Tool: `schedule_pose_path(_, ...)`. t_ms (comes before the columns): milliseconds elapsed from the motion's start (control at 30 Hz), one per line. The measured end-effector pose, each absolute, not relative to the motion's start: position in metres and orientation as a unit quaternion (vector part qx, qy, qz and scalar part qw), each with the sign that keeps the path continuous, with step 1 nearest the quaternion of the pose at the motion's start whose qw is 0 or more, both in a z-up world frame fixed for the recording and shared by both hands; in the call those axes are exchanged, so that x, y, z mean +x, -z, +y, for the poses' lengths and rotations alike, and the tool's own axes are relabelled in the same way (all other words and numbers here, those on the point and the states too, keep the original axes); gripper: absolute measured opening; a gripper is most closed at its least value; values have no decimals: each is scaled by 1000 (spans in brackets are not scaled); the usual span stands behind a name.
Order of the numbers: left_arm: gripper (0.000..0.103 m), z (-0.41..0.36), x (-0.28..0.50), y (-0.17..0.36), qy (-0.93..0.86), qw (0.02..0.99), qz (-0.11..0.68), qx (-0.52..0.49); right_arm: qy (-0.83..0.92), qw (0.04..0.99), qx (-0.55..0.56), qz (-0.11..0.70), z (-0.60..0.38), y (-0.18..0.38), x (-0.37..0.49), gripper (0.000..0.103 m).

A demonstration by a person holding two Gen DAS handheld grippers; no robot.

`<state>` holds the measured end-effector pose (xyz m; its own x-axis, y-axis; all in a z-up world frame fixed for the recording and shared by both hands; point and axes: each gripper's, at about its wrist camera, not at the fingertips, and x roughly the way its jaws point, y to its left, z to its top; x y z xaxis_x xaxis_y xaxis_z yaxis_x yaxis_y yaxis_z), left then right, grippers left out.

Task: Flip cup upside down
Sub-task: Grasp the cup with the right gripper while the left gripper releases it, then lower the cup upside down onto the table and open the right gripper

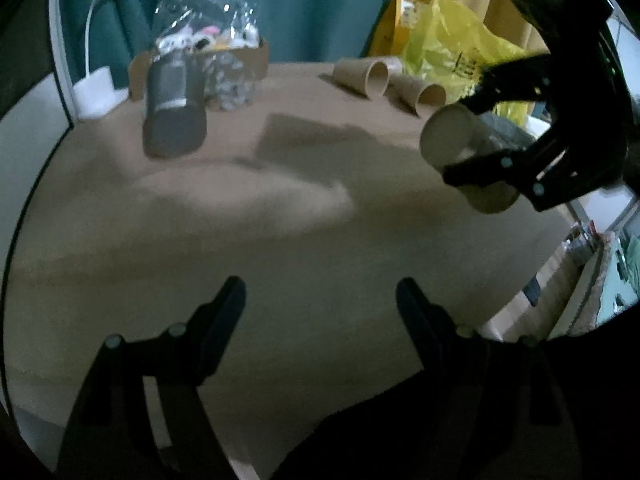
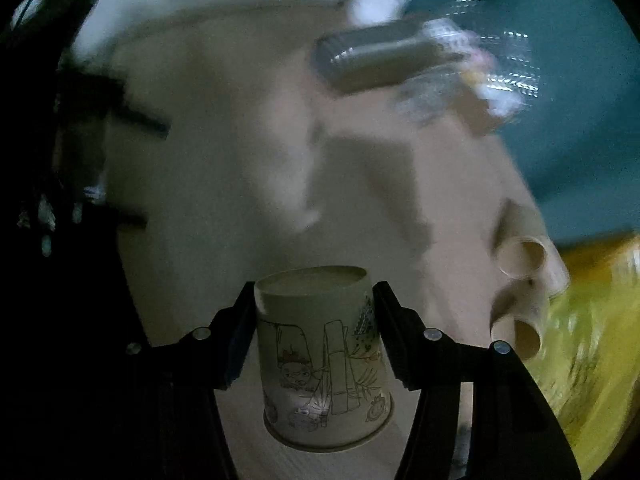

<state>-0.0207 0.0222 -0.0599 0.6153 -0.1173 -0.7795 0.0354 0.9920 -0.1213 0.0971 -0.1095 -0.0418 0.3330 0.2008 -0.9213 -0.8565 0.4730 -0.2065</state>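
My right gripper (image 2: 314, 336) is shut on a paper cup (image 2: 324, 360) with line drawings, held between both fingers above the brown table (image 2: 224, 160). In the right wrist view the cup's flat base points away from the camera and its rim points back toward it. In the left wrist view the same cup (image 1: 460, 148) hangs tilted in the air at the right, base toward the left, gripped by the right gripper (image 1: 480, 136). My left gripper (image 1: 320, 300) is open and empty, low over the near part of the table (image 1: 280, 240).
Two stacks of paper cups (image 1: 380, 76) lie on their sides at the back right, in front of a yellow plastic bag (image 1: 448, 36). A grey box (image 1: 174, 112) and a cardboard box with clear bags (image 1: 212, 52) stand at the back left. A teal curtain hangs behind.
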Motion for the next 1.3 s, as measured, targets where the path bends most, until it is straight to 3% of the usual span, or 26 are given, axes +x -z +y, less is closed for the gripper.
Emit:
schedule_pose_path(167,79,16,3,57,47,903,425,-48,-266,867,-202,369,-152,29,86,60)
schedule_pose_path(367,79,0,24,59,76,900,424,-67,-193,938,-62,281,-179,41,54,61)
schedule_pose_path(633,79,-12,33,61,77,902,421,-67,-173,954,7,245,-190,60,32,61)
schedule_pose_path(900,79,-19,32,67,80,902,420,-62,-161,963,8,216,-195,76,12,61)
schedule_pose_path(1300,79,-27,32,65,79,904,416,-59,-151,961,18,229,-209,81,5,61)
